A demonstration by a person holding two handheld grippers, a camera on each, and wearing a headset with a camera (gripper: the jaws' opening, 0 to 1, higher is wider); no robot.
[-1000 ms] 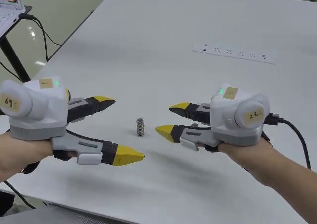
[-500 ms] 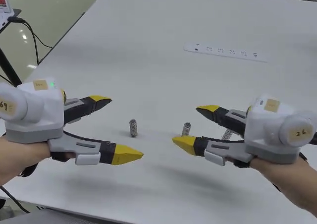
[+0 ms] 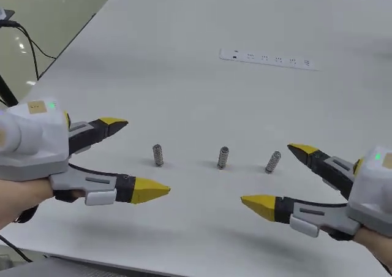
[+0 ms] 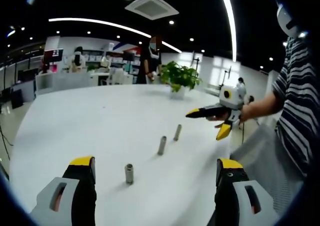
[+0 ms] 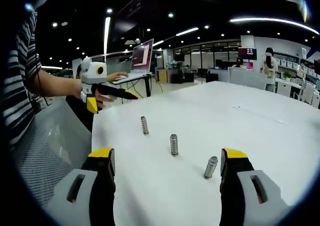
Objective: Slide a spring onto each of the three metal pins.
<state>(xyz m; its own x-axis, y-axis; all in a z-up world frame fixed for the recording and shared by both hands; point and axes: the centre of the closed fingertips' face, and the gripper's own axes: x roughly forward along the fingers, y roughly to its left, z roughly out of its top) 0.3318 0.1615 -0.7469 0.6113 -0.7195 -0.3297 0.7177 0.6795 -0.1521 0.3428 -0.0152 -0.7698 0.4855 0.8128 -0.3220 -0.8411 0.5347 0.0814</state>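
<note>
Three small metal springs stand in a row on the white table: the left spring (image 3: 158, 155), the middle spring (image 3: 223, 158) and the right spring (image 3: 272, 162), which leans. I cannot make out pins inside them. My left gripper (image 3: 138, 156) is open, just left of the left spring. My right gripper (image 3: 277, 176) is open, just below and right of the right spring. The left gripper view shows the row (image 4: 162, 145) ahead of my open left gripper (image 4: 156, 163), with the right gripper (image 4: 220, 118) beyond. In the right gripper view the springs (image 5: 173, 144) stand ahead of my open right gripper (image 5: 167, 153).
A white power strip (image 3: 263, 59) lies farther back on the table (image 3: 184, 75). The table's near edge (image 3: 122, 266) runs just under the grippers. A black cable (image 3: 37, 44) hangs off to the left. People and desks (image 4: 80, 61) stand far behind.
My right gripper has drawn back to the right and toward me, uncovering the middle and right springs. The left gripper has kept its place. The head camera has shifted.
</note>
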